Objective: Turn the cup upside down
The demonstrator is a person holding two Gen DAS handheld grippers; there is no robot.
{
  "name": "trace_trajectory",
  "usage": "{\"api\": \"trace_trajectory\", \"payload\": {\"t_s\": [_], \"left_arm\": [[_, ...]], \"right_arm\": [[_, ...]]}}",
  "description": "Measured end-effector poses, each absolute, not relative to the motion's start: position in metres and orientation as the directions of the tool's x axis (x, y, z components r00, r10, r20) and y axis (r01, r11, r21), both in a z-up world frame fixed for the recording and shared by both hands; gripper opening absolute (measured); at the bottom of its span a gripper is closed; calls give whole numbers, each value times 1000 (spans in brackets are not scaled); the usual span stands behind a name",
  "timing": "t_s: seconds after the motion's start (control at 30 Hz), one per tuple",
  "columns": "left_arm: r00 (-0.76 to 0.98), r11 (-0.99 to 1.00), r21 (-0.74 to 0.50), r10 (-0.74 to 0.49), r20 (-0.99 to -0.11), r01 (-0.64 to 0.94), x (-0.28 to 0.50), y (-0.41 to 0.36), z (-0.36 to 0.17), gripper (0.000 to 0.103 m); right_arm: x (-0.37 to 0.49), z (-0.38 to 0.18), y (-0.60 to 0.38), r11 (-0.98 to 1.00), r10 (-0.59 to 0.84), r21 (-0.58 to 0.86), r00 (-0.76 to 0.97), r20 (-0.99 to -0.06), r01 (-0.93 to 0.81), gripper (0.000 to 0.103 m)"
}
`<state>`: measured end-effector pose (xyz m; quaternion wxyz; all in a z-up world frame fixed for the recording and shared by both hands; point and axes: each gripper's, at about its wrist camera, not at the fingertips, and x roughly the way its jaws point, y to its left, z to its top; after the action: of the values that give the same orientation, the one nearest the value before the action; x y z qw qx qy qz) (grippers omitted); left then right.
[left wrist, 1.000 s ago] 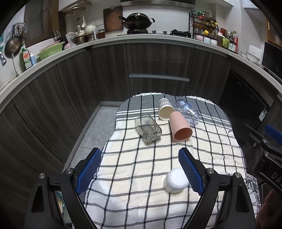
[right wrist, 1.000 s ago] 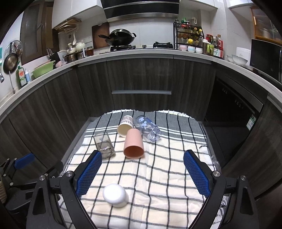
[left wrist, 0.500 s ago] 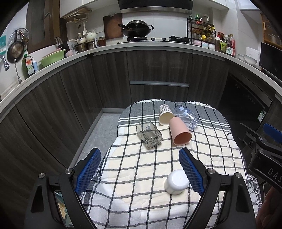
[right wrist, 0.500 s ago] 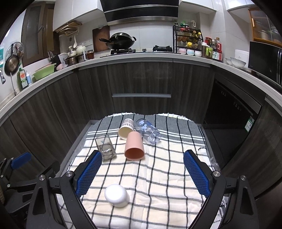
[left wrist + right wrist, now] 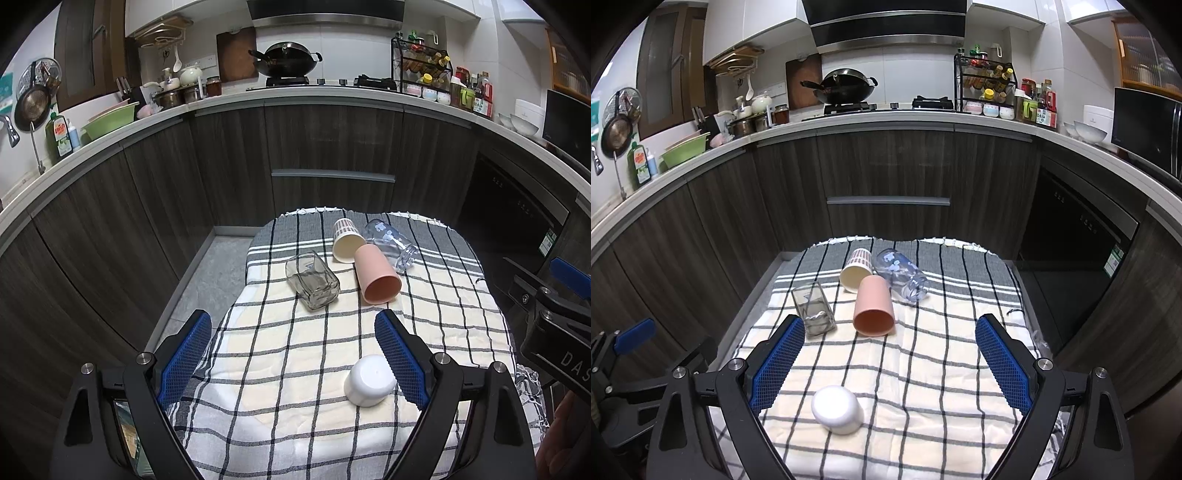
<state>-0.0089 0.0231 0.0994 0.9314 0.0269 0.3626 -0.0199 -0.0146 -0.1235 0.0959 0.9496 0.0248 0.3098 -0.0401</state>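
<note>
A white cup [image 5: 369, 380] stands upside down on the checked cloth [image 5: 295, 369], near me; it also shows in the right wrist view [image 5: 837, 409]. Further off lie a pink cup [image 5: 376, 279] [image 5: 873, 312], a square clear glass [image 5: 313, 284] [image 5: 813, 309], a striped paper cup [image 5: 346, 240] [image 5: 856, 269] and a clear patterned glass [image 5: 391, 240] [image 5: 900, 275], all on their sides. My left gripper [image 5: 293, 325] and right gripper [image 5: 890, 328] are both open and empty, held above the near part of the cloth.
The cloth-covered table [image 5: 960, 258] stands in a kitchen aisle. Dark cabinets [image 5: 886, 177] and a counter with a wok [image 5: 846, 88] run behind it. An oven front [image 5: 1078, 236] is at the right. The floor [image 5: 218, 269] drops off left of the table.
Both grippers have drawn back and tilted upward a little, so the cups sit lower in view. Nothing on the table has moved.
</note>
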Motion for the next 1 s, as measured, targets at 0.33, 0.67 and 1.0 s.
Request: {"api": "trace_trajectory", "payload": {"t_s": [0.33, 0.67, 1.0], "left_arm": [[731, 998, 30, -19, -682, 54, -6, 24, 98, 91], [732, 998, 32, -16, -681, 51, -6, 24, 97, 91], [737, 998, 37, -9, -676, 47, -7, 26, 96, 91]], "right_arm": [[-15, 96, -123, 996, -60, 23, 804, -592, 91, 94], [-14, 96, -123, 996, -61, 22, 804, -592, 91, 94], [-14, 96, -123, 996, -60, 23, 804, -591, 91, 94]]}}
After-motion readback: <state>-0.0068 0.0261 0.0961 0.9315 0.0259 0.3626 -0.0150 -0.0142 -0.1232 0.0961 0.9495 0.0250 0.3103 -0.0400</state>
